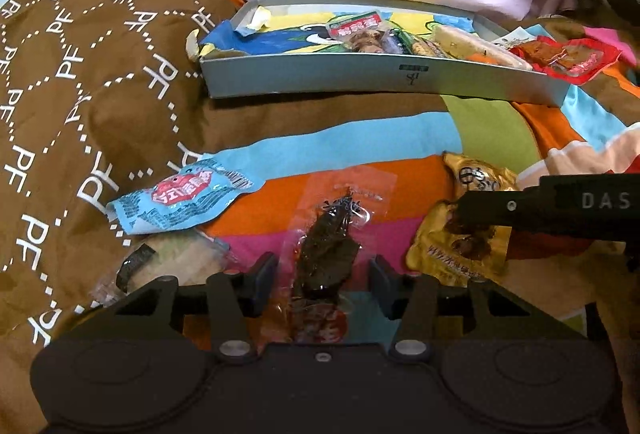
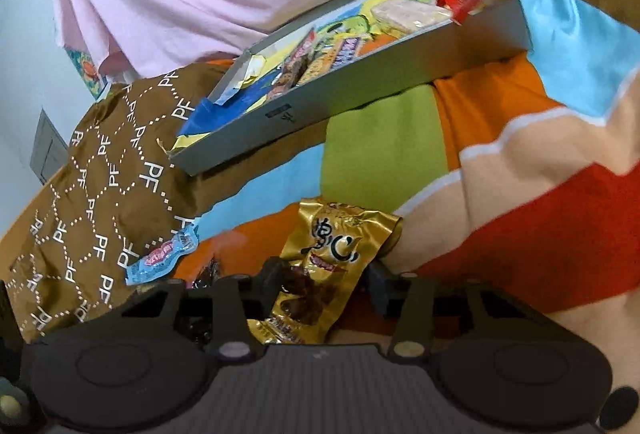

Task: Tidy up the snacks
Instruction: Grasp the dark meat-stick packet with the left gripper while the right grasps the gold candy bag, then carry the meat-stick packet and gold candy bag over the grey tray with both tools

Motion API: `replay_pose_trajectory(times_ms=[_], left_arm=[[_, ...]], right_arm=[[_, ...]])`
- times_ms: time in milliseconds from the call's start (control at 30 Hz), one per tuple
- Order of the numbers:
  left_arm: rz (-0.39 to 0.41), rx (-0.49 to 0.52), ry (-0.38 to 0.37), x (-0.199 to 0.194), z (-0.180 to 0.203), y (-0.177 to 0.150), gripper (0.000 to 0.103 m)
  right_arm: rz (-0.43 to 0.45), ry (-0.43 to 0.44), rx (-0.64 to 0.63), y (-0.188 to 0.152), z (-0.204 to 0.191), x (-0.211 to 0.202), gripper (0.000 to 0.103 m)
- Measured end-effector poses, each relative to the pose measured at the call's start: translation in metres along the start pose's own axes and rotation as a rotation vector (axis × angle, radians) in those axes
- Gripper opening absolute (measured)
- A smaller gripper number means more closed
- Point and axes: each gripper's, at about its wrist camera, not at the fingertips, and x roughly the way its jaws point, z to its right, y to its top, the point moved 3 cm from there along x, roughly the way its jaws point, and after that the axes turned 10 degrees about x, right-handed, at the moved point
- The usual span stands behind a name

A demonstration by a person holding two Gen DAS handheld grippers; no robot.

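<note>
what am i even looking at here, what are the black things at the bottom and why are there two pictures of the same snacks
The black things are two hand-held grippers that a person carries, one per hand. Each has a wide-angle camera looking forward along its jaws, so you get one picture from each.

In the left camera's picture, the left gripper has a clear plastic packet of dark dried snack between its jaws. The black bar entering from the right there is the other gripper. In the right camera's picture, the right gripper has a shiny gold snack packet between its jaws.

Everything lies on a colourful striped blanket. A light blue snack packet lies loose nearby. Behind sits a shallow grey cardboard box already holding several snacks.
</note>
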Motion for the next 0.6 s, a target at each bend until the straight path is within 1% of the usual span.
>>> replay_pose_trajectory(times_ms=[33,100,200,300,433,533,600], left_arm=[[0.004,0.001,0.000,0.000,0.001,0.001,0.049],[0.004,0.003,0.000,0.001,0.005,0.004,0.049],[0.001,-0.009,0.006,0.002,0.007,0.005,0.049],[-0.001,-0.049,0.002,0.001,0.005,0.004,0.048],[-0.018,-0.115,0.017,0.003,0.004,0.007,0.048],[-0.047,-0.117,0.056,0.009,0.009,0.011,0.048],[-0.051,-0.144,0.066,0.009,0.010,0.013,0.048]], right_arm=[[0.004,0.009,-0.005,0.000,-0.001,0.000,0.034],[0.006,0.026,-0.025,-0.001,-0.006,-0.002,0.024],[0.007,0.047,-0.057,-0.001,-0.013,-0.007,0.020],[0.016,0.048,-0.072,0.001,-0.015,-0.011,0.018],[0.020,0.013,-0.129,0.001,-0.021,-0.012,0.018],[0.013,-0.057,-0.215,0.000,-0.029,-0.013,0.018],[0.033,-0.087,-0.271,-0.002,-0.034,-0.018,0.018]])
